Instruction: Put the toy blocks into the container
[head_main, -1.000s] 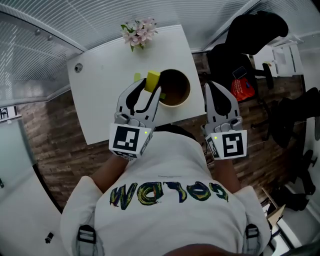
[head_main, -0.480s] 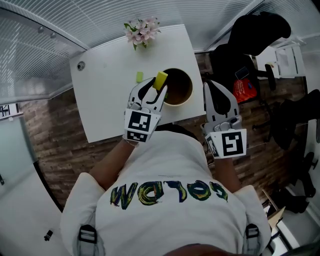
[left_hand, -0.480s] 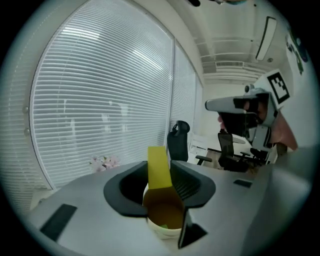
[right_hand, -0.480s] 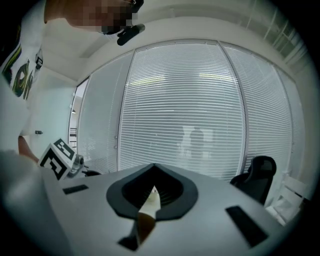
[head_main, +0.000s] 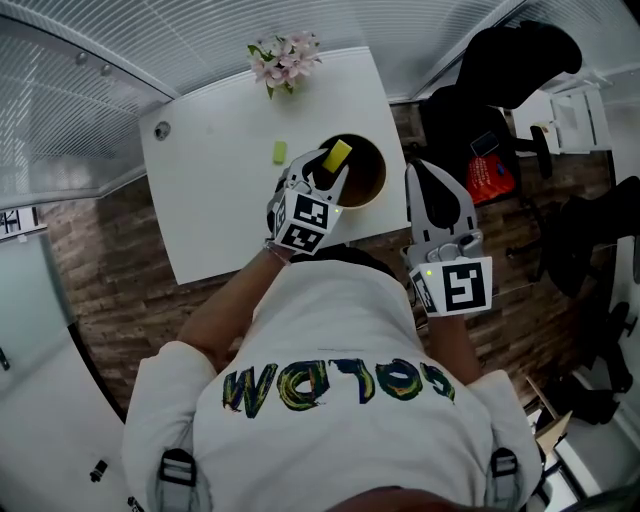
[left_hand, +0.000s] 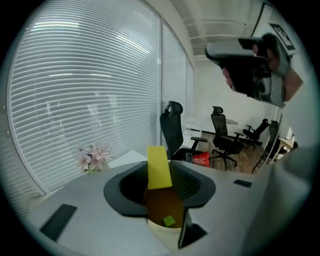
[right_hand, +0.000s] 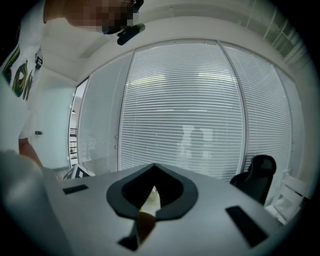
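My left gripper (head_main: 330, 166) is shut on a yellow block (head_main: 338, 155), which stands upright between its jaws (left_hand: 158, 167). It hangs over the left part of the round container (head_main: 368, 172), cream outside and brown inside. In the left gripper view a small green block (left_hand: 168, 220) lies on the container's bottom (left_hand: 165, 205). Another small green block (head_main: 280, 152) lies on the white table (head_main: 220, 210), left of the container. My right gripper (head_main: 420, 176) hovers off the table's right edge, its jaws together with nothing in them (right_hand: 150, 200).
A pot of pink flowers (head_main: 285, 58) stands at the table's far edge, and a round grommet (head_main: 161, 130) sits at its far left corner. A black office chair (head_main: 510, 60) and a red bag (head_main: 487, 178) are on the floor to the right.
My left gripper has come down and to the right with the yellow block, from beside the container's left rim to over its opening. The right gripper has stayed still.
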